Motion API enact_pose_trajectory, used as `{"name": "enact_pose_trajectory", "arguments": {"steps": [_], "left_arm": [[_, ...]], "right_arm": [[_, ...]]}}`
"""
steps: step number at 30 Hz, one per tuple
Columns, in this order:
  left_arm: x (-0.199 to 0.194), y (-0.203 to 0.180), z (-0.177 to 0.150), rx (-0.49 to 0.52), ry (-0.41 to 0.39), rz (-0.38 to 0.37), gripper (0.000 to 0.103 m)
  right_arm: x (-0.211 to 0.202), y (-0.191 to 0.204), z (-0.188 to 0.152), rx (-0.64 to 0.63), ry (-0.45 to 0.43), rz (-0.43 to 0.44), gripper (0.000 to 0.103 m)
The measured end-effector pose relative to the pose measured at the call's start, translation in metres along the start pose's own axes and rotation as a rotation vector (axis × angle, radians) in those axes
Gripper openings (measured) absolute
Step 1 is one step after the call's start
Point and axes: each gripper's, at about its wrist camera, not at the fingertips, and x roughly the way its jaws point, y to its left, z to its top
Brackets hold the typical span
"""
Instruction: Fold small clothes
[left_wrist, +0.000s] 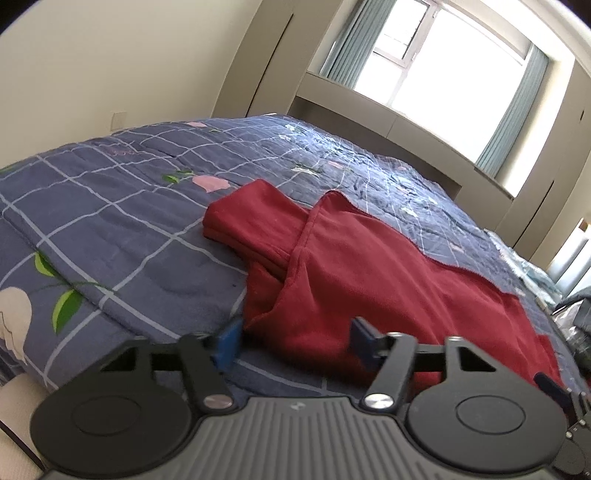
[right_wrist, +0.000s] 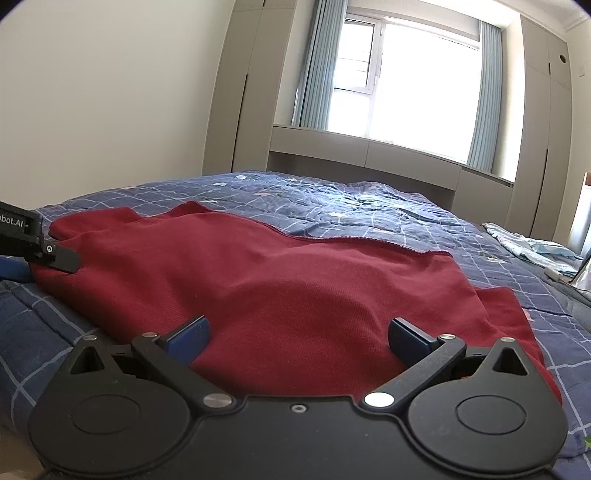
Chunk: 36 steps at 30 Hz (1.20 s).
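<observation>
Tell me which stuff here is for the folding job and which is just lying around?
For the job:
red garment
left tool
right tool

Just lying about:
blue checked quilt
pale blue cloth at the bed's far right
curtains

Dark red garment (right_wrist: 280, 273); navy quilt (left_wrist: 110, 221) with pale grid, pink flowers, green leaves; blue-grey curtains (right_wrist: 317, 66)
</observation>
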Motion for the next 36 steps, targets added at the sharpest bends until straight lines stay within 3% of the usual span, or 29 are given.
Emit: {"name": "enact_pose_trajectory", "arguments": {"steps": [4, 8, 13, 17, 18, 23, 28, 29, 30, 32, 36], "left_arm": [[0.000, 0.010, 0.001, -0.074, -0.004, -0.031, 0.061], [0.008, 0.023, 0.007, -0.177, 0.001, -0.095, 0.074], [0.023, 0.020, 0.021, -0.163, 0.009, -0.070, 0.072], [0.034, 0.021, 0.031, -0.185, 0.030, -0.013, 0.041], [0.036, 0.022, 0.033, -0.197, 0.033, -0.006, 0.038], [0.039, 0.017, 0.039, -0.209, 0.049, 0.006, 0.035], [0.044, 0.013, 0.045, -0.222, 0.070, 0.022, 0.042], [0.045, 0.010, 0.046, -0.214, 0.072, 0.034, 0.039], [0.045, 0.007, 0.048, -0.204, 0.075, 0.049, 0.028], [0.045, -0.001, 0.052, -0.181, 0.088, 0.062, 0.018], [0.035, -0.035, 0.063, -0.059, 0.044, 0.070, 0.014]], "right_arm": [[0.000, 0.001, 0.000, 0.000, -0.001, 0.000, 0.103], [0.000, 0.000, 0.000, 0.000, 0.000, -0.003, 0.103], [-0.001, 0.001, 0.000, -0.004, 0.000, -0.011, 0.103], [-0.001, 0.001, 0.001, -0.002, 0.002, -0.013, 0.103], [-0.001, 0.001, 0.001, -0.001, 0.003, -0.013, 0.103], [-0.002, -0.002, 0.002, 0.016, 0.010, -0.007, 0.103], [-0.006, -0.013, 0.003, 0.069, 0.011, 0.007, 0.103], [-0.006, -0.016, 0.004, 0.079, 0.011, 0.006, 0.103], [-0.007, -0.019, 0.004, 0.089, 0.013, 0.002, 0.103], [-0.007, -0.025, 0.005, 0.103, 0.013, -0.014, 0.103], [-0.010, -0.042, 0.008, 0.144, -0.004, -0.076, 0.103]]}}
